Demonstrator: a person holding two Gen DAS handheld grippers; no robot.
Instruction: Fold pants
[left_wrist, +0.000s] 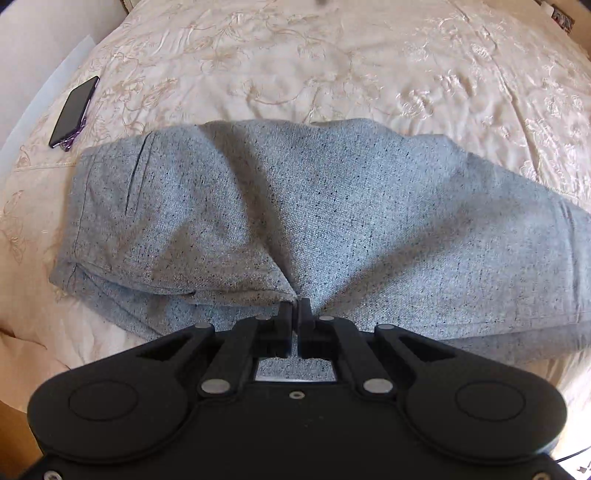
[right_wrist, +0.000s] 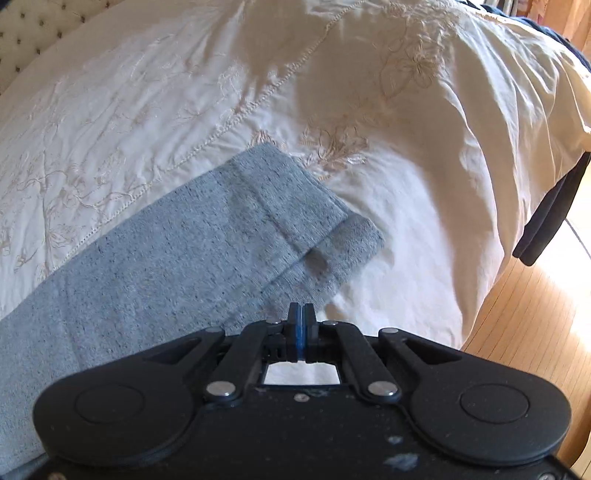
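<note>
Grey flecked pants (left_wrist: 295, 206) lie across the near part of a bed covered by a cream embroidered bedspread (left_wrist: 332, 66); the waist end with a slit pocket sits at the left of the left wrist view, the legs running off to the right; the left gripper (left_wrist: 296, 308) is clenched on a pinch of the pants' near edge, the cloth puckering into folds that fan out from its closed tips; a dark phone (left_wrist: 74, 110) rests on the bedspread at the far left, well apart from the pants, near the bed's edge. In the right wrist view the stacked leg hems (right_wrist: 303, 218) point toward the far right, the lower cuff jutting out past the upper; the right gripper (right_wrist: 302, 314) has its fingers pressed together at the near edge of the lower cuff, though whether cloth is caught between them cannot be told; the bedspread drapes over the right side of the bed above a sunlit wooden floor (right_wrist: 535, 325); a dark cloth (right_wrist: 550, 214) hangs at the bed's right edge; a tufted headboard (right_wrist: 33, 33) shows at the far left.
</note>
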